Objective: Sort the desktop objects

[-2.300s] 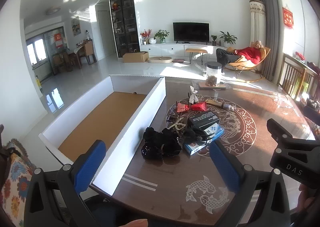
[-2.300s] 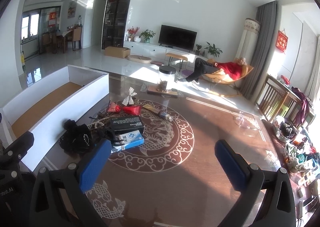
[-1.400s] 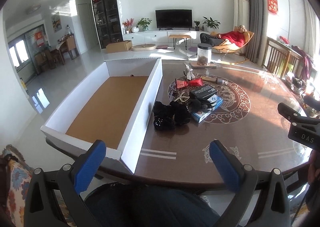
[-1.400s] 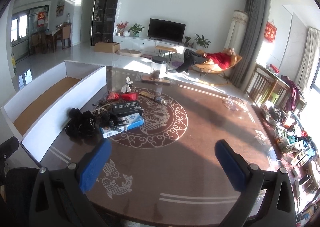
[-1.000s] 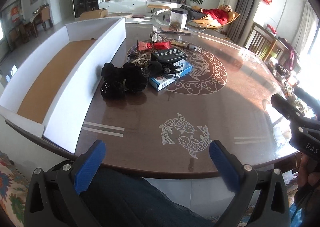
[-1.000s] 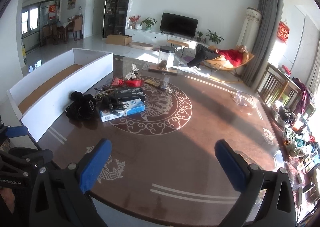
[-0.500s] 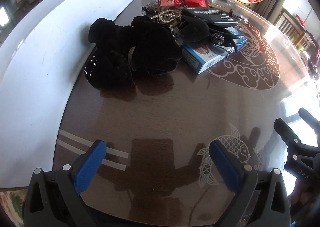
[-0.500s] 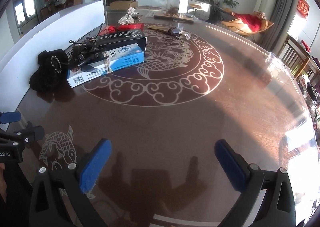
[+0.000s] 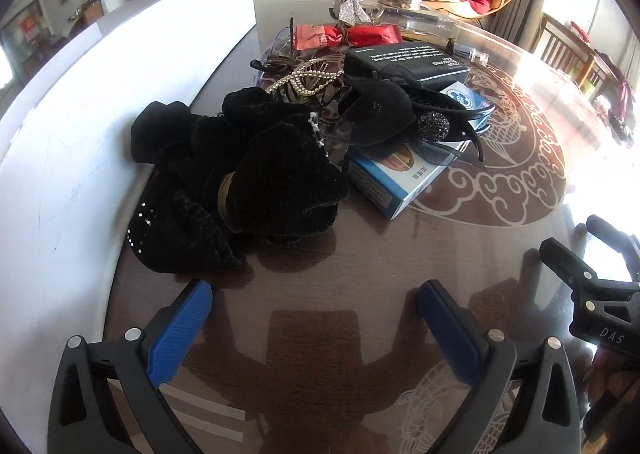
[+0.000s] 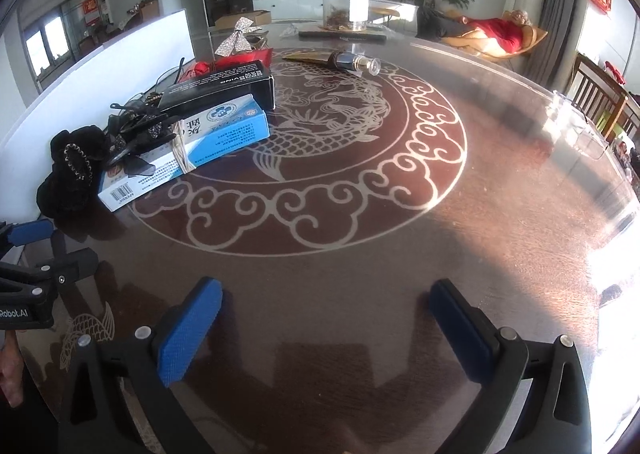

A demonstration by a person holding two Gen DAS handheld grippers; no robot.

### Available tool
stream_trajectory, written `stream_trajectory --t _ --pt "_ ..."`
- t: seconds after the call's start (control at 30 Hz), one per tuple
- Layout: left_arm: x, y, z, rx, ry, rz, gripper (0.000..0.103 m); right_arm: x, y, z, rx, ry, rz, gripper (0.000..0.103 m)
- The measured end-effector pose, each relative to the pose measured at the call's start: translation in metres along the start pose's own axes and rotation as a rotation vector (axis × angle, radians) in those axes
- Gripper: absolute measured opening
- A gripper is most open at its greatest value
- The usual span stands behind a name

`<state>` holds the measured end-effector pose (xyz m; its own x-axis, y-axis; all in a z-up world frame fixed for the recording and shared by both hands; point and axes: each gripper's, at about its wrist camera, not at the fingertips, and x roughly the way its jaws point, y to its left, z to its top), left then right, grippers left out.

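The left claw [image 9: 316, 328] hung wide open and empty, low over the glossy brown table [image 9: 360, 254]. Just ahead of its fingers sat the soft black velvet hair ties [image 9: 236, 177], bunched against the white tray wall [image 9: 100, 113] on the claw's left. The risk, as I judged it: that plush heap was tangled, so a pinch might have dragged up several pieces, or snagged the beaded black hair clip [image 9: 400, 117] lying beyond on the blue-and-white box [image 9: 400, 177]. A black box [image 9: 404, 59] was stacked further back, with crinkly red packets [image 9: 348, 35] behind it. The right claw [image 10: 324, 330] was equally wide, holding nothing, over bare polished table [image 10: 360, 234], the pile well ahead to its left.
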<state>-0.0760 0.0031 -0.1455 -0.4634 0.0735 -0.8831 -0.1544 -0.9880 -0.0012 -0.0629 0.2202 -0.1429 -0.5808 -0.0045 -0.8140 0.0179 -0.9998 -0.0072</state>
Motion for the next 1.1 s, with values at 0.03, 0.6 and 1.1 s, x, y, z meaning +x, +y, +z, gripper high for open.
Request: stream_trajectory --t 0.03,0.6,1.1 --pt "-0.001 0.000 -0.002 -0.006 -0.008 0.004 0.103 0.001 0.000 0.001 0.003 0.000 -0.005 0.103" --pt "0.006 0.000 0.005 -0.044 -0.061 0.027 0.103 0.002 0.000 0.002 0.003 0.000 -0.007 0.103" --pt "0.035 -0.011 0.057 -0.008 -0.122 0.007 0.103 0.002 0.000 0.002 0.003 -0.001 -0.006 0.103"
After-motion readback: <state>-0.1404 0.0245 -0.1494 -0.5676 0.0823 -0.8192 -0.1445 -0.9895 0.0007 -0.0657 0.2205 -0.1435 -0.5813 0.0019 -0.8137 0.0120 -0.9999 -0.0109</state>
